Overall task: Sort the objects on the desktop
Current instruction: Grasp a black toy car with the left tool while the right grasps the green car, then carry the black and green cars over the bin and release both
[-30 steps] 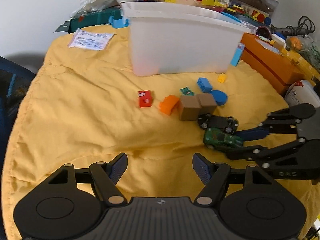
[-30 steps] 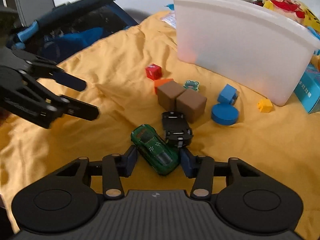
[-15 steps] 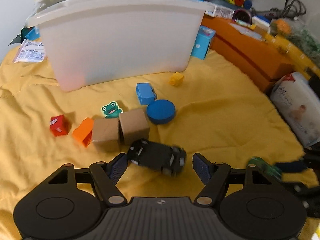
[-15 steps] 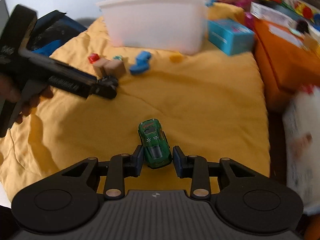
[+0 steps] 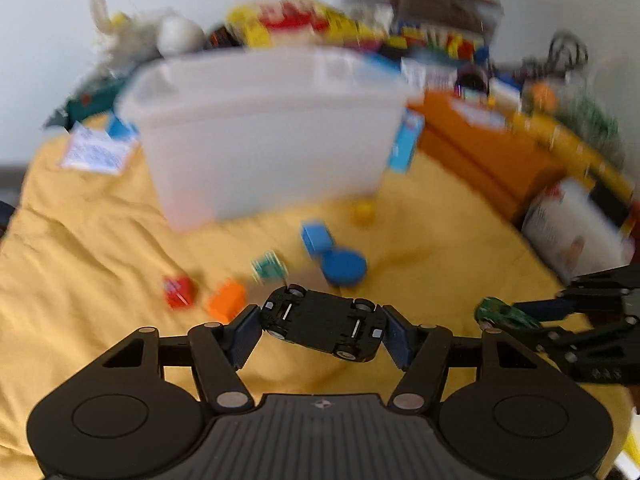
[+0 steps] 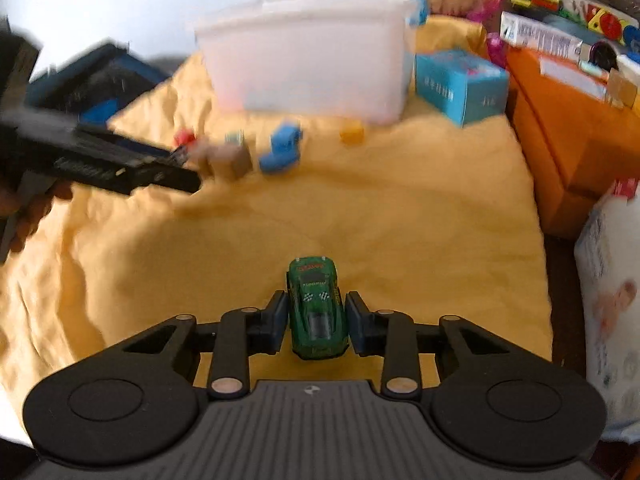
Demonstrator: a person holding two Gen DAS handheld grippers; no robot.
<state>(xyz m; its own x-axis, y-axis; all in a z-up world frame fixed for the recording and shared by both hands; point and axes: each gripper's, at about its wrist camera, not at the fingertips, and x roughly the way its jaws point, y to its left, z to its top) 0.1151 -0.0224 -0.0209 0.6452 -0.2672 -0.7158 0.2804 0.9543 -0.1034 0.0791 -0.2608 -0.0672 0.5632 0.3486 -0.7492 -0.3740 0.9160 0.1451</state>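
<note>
My left gripper [image 5: 322,330] is shut on a black toy car [image 5: 324,322], held sideways with its underside toward the camera, lifted above the yellow cloth [image 5: 100,248]. My right gripper [image 6: 316,322] is shut on a green toy car [image 6: 317,312], nose pointing away; it also shows in the left wrist view [image 5: 506,316]. On the cloth lie a red block [image 5: 179,291], an orange block [image 5: 227,300], a green frog piece [image 5: 269,266], a blue brick [image 5: 316,237], a blue disc [image 5: 344,266], a small yellow block [image 5: 363,212] and brown cubes [image 6: 230,158].
A white plastic bin [image 5: 264,128] stands at the back of the cloth. A teal box [image 6: 460,84] sits right of it. An orange case [image 6: 572,128] and a white pack [image 6: 612,280] line the right side. Cluttered toys fill the back.
My left gripper closed on the black car and lifted it off the cloth. My right gripper still holds the green car, at the right.
</note>
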